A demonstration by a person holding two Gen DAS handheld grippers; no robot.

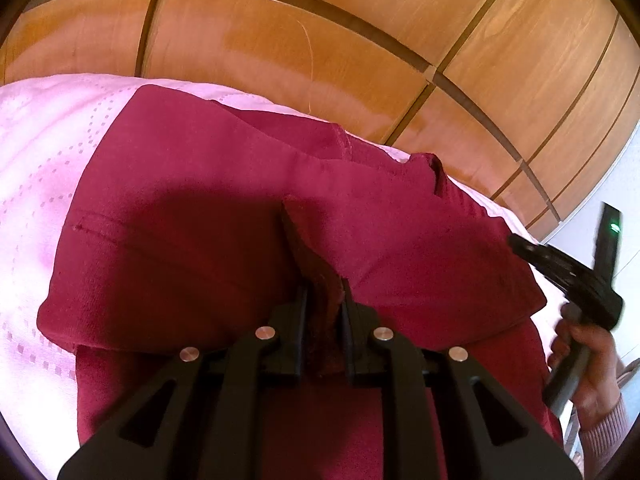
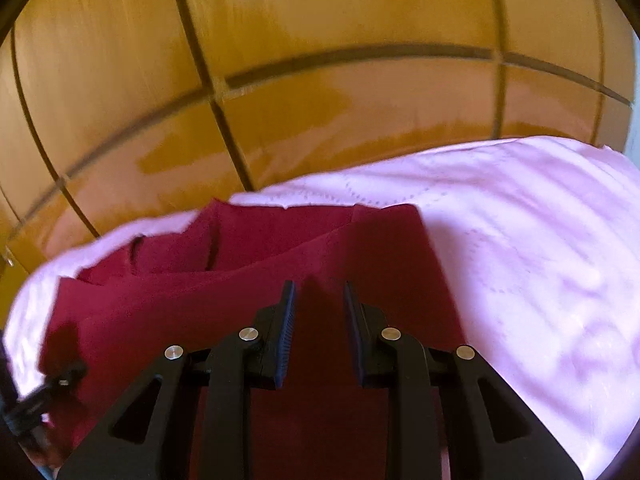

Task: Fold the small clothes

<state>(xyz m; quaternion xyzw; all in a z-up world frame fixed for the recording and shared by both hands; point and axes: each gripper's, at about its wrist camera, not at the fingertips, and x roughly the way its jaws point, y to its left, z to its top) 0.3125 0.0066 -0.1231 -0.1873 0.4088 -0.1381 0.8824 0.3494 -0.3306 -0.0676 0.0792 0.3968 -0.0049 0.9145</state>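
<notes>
A dark red garment (image 1: 192, 232) lies on a pink bedspread (image 1: 36, 152), partly folded over itself. My left gripper (image 1: 325, 296) is shut on a raised fold of the red garment, cloth bunched between its jaws. My right gripper (image 2: 319, 300) is open, just above the garment (image 2: 248, 300), with nothing between its pads. The right gripper also shows in the left wrist view (image 1: 516, 245) at the garment's right edge, held by a hand. The left gripper's black tip shows in the right wrist view (image 2: 60, 376) at the far left.
Wooden wardrobe panels (image 1: 320, 40) stand close behind the bed. The pink bedspread (image 2: 540, 260) stretches to the right of the garment. A white wall (image 1: 628, 184) shows at the far right.
</notes>
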